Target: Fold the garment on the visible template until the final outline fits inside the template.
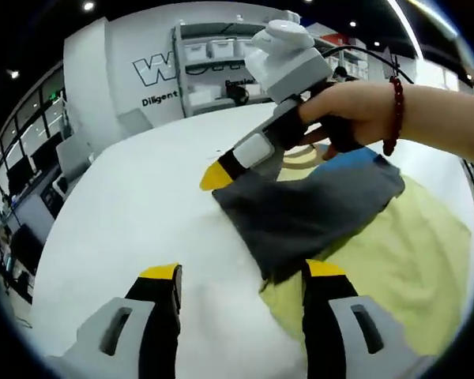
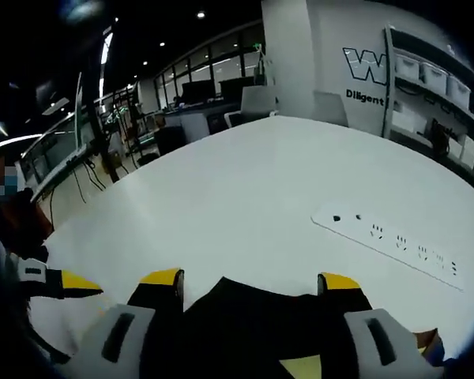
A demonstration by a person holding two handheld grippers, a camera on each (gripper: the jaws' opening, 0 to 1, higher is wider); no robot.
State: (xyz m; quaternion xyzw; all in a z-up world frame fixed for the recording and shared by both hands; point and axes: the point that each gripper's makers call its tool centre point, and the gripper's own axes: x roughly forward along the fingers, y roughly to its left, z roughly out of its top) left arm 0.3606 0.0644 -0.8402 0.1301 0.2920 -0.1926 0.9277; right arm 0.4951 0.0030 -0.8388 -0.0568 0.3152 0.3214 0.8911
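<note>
Left claw point(image 1: 241, 276) stands wide open and holds nothing, its two yellow-tipped jaws rising from the near edge of the left gripper view; the left jaw is over bare white surface point(image 1: 126, 213), the right jaw over the near corner of the garment. Right of that lies the template point(image 1: 411, 253), a pale yellow sheet spread flat on the surface. On it, and hanging over its left edge onto the white, sits the garment point(image 1: 308, 209), a dark grey cloth already folded into a rough rectangle, with a strip of blue showing at its far side.

Farther right and beyond it, the right claw point(image 1: 213, 175) comes in, held by a hand point(image 1: 355, 110) with a bead bracelet; its yellow tip is at the garment's far left corner. I cannot tell from here whether it grips. In the right gripper view the jaws stand apart with dark cloth lying between their bases, so it seems to hover over the edge, not pinch it. A socket strip point(image 2: 387, 241) lies on the surface to the right.

The cloth looks light, limp and not slippery; it will sag and drag. I would pinch both left corners and carry that edge rightward onto the yellow.
</note>
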